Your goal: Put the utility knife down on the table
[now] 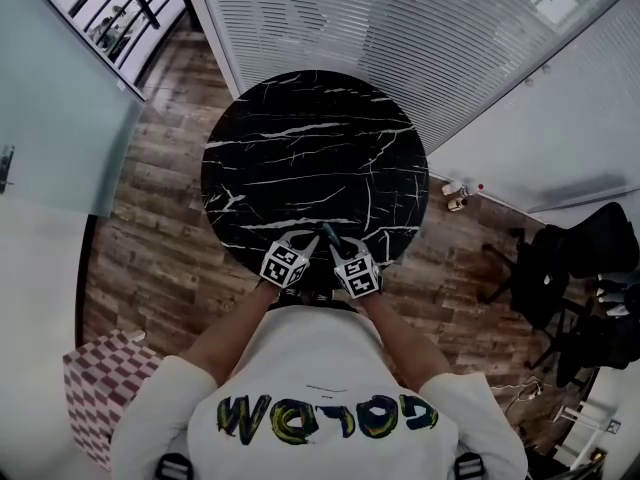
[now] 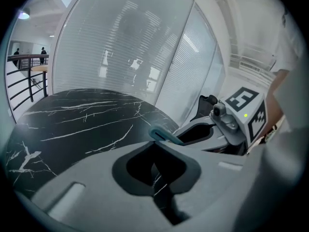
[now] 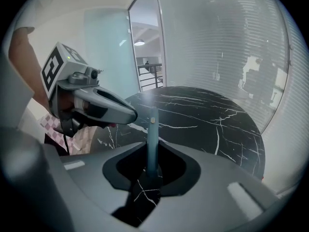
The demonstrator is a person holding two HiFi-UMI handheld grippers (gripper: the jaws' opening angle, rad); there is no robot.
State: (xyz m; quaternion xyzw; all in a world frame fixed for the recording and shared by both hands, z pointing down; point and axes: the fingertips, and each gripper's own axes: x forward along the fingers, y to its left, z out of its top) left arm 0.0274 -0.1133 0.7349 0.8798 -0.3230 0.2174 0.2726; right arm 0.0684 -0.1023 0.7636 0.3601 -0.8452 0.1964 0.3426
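Observation:
A teal utility knife (image 3: 152, 138) stands upright between the jaws of my right gripper (image 3: 152, 170), which is shut on its lower end. Both grippers hang close together over the near edge of the round black marble table (image 1: 310, 148). In the head view the left gripper (image 1: 310, 240) and right gripper (image 1: 335, 243) nearly touch at their tips, with the knife (image 1: 330, 234) between them. My left gripper (image 2: 153, 144) is shut with nothing in it. The knife's tip (image 2: 161, 135) shows just past its jaws.
A pink chequered box (image 1: 100, 393) stands on the wooden floor at the lower left. Black office chairs (image 1: 560, 268) are at the right. A glass wall with blinds (image 1: 400, 28) runs behind the table.

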